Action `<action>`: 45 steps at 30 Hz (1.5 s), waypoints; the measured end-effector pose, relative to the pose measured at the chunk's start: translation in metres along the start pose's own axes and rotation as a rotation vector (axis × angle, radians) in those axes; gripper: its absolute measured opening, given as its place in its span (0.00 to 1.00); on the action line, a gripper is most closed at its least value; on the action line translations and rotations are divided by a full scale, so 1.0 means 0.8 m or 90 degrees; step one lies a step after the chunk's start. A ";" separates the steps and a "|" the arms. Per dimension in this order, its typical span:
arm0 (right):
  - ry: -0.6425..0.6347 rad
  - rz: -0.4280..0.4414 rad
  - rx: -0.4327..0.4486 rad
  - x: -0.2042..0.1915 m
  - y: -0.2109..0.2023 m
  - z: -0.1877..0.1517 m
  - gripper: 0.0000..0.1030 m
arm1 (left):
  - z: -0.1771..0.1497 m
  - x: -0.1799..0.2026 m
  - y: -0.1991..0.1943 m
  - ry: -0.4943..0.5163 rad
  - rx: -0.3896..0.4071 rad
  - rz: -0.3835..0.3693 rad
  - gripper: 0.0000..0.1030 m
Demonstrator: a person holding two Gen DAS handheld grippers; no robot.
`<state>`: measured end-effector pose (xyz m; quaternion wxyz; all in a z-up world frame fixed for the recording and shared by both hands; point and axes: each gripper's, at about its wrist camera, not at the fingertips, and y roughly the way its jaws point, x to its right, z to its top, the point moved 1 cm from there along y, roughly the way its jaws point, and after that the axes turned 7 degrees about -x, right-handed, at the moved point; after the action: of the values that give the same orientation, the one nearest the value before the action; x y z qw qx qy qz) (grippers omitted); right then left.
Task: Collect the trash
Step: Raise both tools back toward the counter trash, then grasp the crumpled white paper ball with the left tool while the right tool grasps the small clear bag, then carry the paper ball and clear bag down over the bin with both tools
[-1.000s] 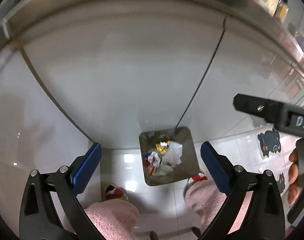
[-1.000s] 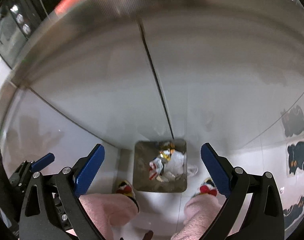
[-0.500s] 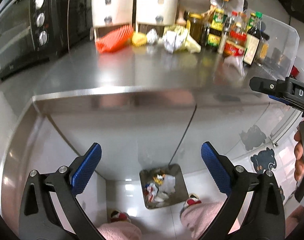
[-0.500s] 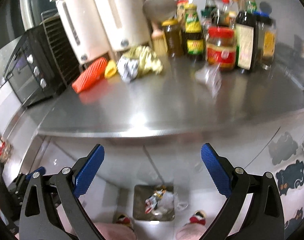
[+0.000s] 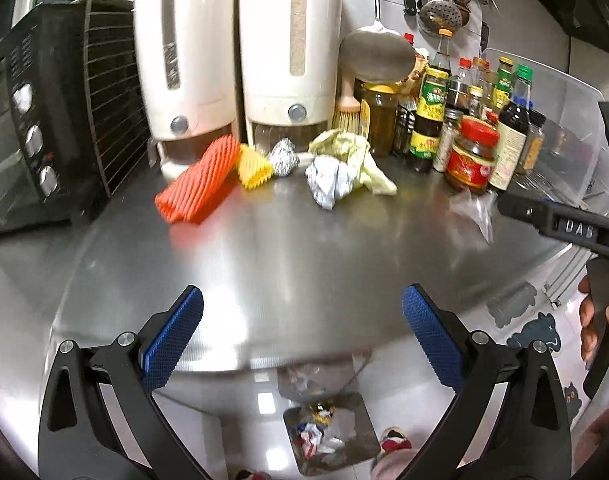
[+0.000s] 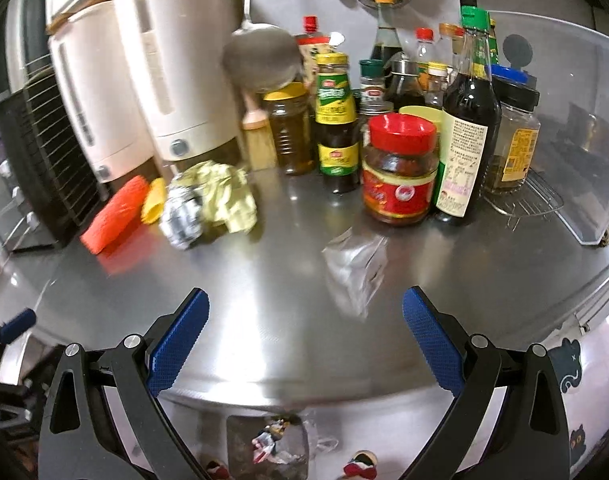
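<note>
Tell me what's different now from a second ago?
Both tools swung up from the floor bin to face the steel counter, so the orange foam net, crumpled paper and clear plastic bag came into view. Left tool and right tool stayed open and empty; the trash hasn't moved.

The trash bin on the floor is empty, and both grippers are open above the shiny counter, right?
Not quite. The trash bin is not empty: crumpled wrappers already lie inside it, as the left wrist view shows. The rest holds: the left gripper and the right gripper are both open above the shiny counter.
</note>
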<state>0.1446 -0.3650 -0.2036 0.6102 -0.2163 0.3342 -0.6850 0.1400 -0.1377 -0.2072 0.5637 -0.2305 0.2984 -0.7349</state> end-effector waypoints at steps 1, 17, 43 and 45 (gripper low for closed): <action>0.004 -0.004 0.000 0.004 0.005 0.005 0.95 | 0.009 0.001 0.006 0.002 0.000 0.000 0.92; 0.022 -0.007 -0.030 0.043 0.096 0.041 0.76 | 0.107 0.024 0.118 -0.003 -0.015 -0.011 0.89; -0.021 0.049 -0.057 0.016 0.134 0.049 0.32 | 0.143 0.033 0.212 0.033 -0.069 -0.033 0.50; -0.025 0.052 -0.054 0.013 0.129 0.049 0.30 | 0.143 0.032 0.206 0.034 -0.067 -0.033 0.49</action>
<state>0.2419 -0.3859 -0.2527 0.6345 -0.2411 0.3596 -0.6403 0.3245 -0.2140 -0.2401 0.5231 -0.2477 0.3452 -0.7388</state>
